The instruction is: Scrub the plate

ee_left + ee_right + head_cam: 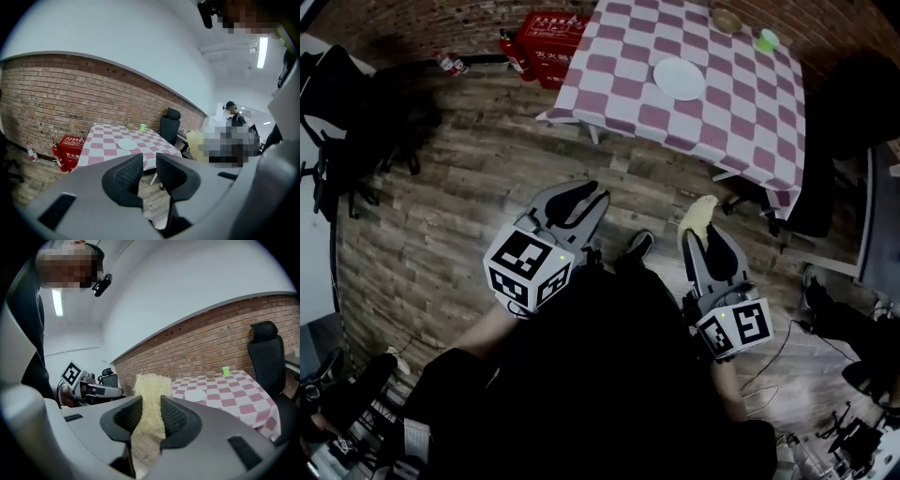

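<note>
White plate (680,78) lies near the middle of the checked tabletop (750,122), well apart from both grippers. Right gripper (701,228) clamps a pale fibrous scrubber (697,212); left gripper (578,200) jaws stand slightly apart, empty.

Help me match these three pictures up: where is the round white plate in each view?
Head view: round white plate at upper centre, on the pink-checked table.
Left gripper view: plate just left of centre, above the jaws.
Right gripper view: plate right of the pale yellow fibrous scrubbing pad.
Shared landmark: small green cup beyond the plate on that table.
</note>
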Motion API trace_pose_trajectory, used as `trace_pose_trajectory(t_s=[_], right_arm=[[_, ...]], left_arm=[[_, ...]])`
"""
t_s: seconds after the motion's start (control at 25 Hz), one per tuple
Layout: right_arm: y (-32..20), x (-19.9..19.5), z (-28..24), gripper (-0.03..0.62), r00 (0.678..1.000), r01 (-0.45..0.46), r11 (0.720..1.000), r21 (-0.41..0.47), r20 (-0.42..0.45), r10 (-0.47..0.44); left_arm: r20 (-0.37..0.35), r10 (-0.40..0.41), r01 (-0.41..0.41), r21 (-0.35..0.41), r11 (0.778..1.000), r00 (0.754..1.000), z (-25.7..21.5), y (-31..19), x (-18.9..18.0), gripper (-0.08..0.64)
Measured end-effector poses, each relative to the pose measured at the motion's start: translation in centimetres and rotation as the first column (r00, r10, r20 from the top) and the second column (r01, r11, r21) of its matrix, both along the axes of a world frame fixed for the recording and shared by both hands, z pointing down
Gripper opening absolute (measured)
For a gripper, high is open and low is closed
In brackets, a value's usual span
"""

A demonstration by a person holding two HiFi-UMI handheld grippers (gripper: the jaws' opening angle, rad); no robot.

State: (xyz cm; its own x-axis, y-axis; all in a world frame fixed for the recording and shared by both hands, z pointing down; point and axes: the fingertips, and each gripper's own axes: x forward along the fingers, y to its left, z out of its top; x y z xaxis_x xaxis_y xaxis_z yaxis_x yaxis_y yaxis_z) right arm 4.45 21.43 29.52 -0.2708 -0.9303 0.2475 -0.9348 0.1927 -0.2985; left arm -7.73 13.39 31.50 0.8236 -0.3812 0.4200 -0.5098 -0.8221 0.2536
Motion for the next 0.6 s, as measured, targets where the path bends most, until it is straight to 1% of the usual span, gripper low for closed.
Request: trace_pose_trajectory(t_s=[0.08, 0.16, 0.28, 0.44, 0.6], right_arm=[[-1.3, 2.5, 0.3, 0.129, 0.999, 0.040, 0.999, 0.007, -0.025, -0.040], [-2.9, 4.8, 0.3, 0.129, 0.998, 0.053, 0.999, 0.007, -0.017, -0.053], [-4.6, 7.3, 0.8, 0.129, 0.997, 0.077, 0.997, -0.010, -0.004, -0.077], [-6.4, 9.7, 1.9, 0.129, 0.995, 0.102, 0.994, -0.033, -0.001, -0.102], [-8.3, 10.8, 3.2, 0.129, 0.993, 0.119, 0.991, -0.056, 0.001, -0.120]], left_arm=[[0.004, -0.024, 0.024, 0.008, 1.000, 1.000, -0.5, -1.4, 1.7, 0.095], [-0.002, -0.050, 0.050, -0.002, 0.999, 0.999, -0.9, -2.8, 3.2, 0.095], [-0.008, -0.111, 0.111, -0.027, 0.993, 0.994, -1.1, -4.3, 4.3, 0.095], [0.003, -0.172, 0.172, -0.028, 0.985, 0.985, -0.7, -6.7, 5.1, 0.095], [0.016, -0.212, 0.212, -0.027, 0.977, 0.977, -0.1, -9.4, 5.3, 0.095]])
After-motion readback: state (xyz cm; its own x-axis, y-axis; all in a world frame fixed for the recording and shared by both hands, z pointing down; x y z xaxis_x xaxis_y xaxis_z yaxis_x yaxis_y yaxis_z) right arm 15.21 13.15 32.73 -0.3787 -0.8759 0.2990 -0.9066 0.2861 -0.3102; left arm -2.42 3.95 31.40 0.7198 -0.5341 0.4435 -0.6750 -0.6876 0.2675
